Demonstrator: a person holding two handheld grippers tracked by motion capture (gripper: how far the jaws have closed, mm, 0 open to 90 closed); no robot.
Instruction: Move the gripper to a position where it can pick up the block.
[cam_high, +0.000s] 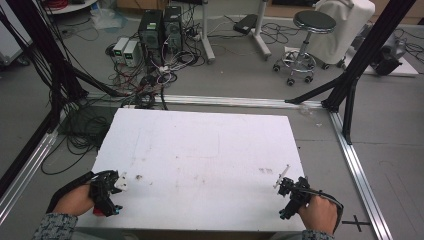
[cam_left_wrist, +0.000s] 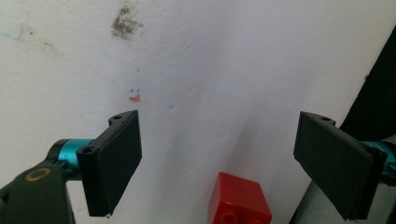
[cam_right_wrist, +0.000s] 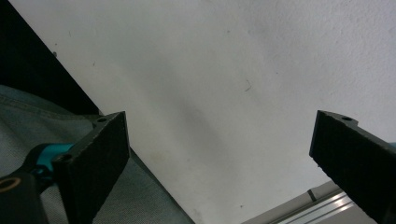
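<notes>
Left gripper (cam_left_wrist: 219, 158) at near-left bench (cam_high: 200, 145) corner, fingers released wide | red brick (cam_left_wrist: 239, 199) on bench just below and between them, untouched | right gripper (cam_right_wrist: 219, 158) at near-right corner, fingers released, empty | step: likely pre-grasp | next: lower left gripper, straddle brick, clench squarely

Two grippers at the table's (cam_high: 200, 150) near corners

The left gripper (cam_high: 107, 192) sat at the near-left corner over a toy brick (cam_left_wrist: 239, 199); the right gripper (cam_high: 292, 192) sat at the near-right corner, well apart.
</notes>
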